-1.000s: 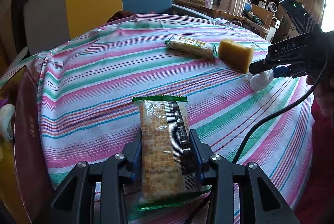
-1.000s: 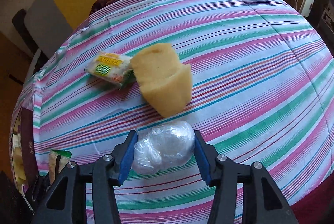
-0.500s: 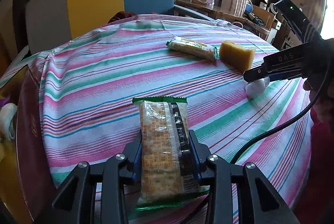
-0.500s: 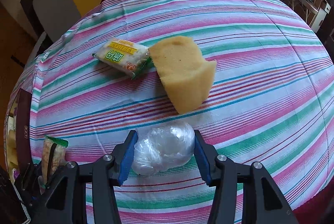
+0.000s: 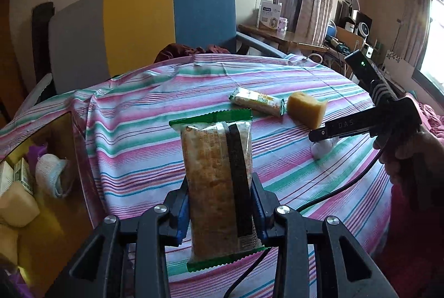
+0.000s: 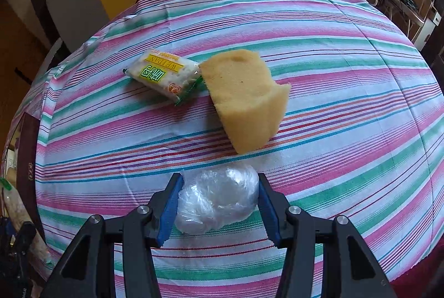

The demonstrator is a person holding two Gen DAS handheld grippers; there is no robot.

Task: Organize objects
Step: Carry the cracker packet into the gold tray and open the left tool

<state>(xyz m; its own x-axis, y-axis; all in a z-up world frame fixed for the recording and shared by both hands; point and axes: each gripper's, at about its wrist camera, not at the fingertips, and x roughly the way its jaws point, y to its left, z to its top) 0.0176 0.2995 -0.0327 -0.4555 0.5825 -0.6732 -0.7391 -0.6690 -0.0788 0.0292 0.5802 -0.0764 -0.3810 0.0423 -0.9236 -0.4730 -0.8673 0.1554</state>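
My left gripper is shut on a long cracker packet with green ends, held up above the striped tablecloth. My right gripper has its blue pads against both sides of a clear plastic-wrapped ball that rests on the tablecloth. Just beyond the ball lie a yellow sponge and a small green and yellow biscuit packet, touching each other. In the left wrist view the right gripper, the sponge and the biscuit packet appear at the right.
An open box with several items sits below the table's left edge. A chair with grey, yellow and blue panels stands behind the table. A cable trails from the right gripper, held by a hand.
The left gripper has risen with the cracker packet, lifting it off the cloth. The right gripper stays on the plastic-wrapped ball.
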